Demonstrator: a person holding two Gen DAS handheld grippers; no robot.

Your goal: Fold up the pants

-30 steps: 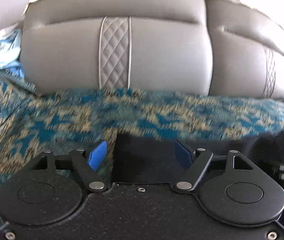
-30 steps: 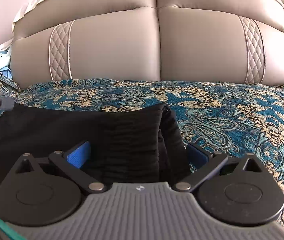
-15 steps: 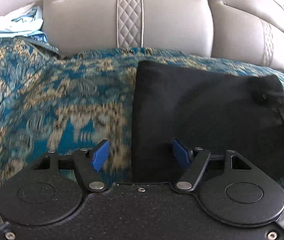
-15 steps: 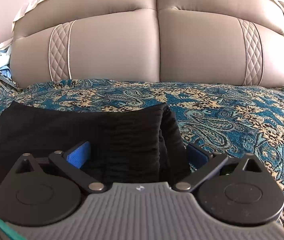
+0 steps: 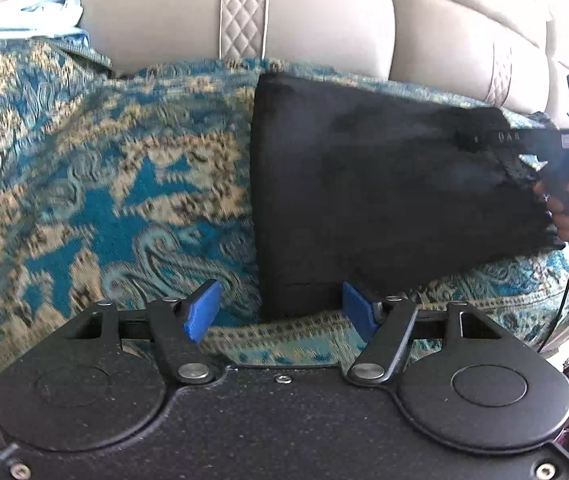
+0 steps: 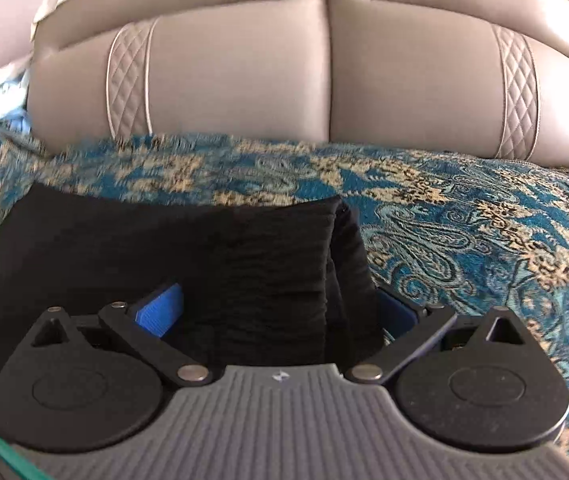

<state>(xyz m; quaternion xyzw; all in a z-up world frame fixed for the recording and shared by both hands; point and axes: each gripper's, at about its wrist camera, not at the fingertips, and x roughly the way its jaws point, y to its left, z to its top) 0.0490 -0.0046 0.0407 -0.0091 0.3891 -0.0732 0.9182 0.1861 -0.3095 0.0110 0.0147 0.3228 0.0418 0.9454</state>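
I see the black pants (image 5: 364,184) lying folded on the patterned bedspread (image 5: 104,184), in front of the padded headboard (image 6: 324,80). My left hand-held gripper (image 5: 280,310) is closing around the pants' near-left corner, pads not pressing yet. My right hand-held gripper (image 6: 280,312) straddles the bunched waistband, but I cannot tell whether it grips.

Your pants (image 5: 372,184) lie flat on the bedspread (image 5: 96,184), with the headboard (image 6: 324,80) behind them. Left of the headboard sits a heap of cloth (image 5: 24,16), perhaps laundry. In the left wrist view, your right hand (image 5: 564,200) is at the pants' right edge.
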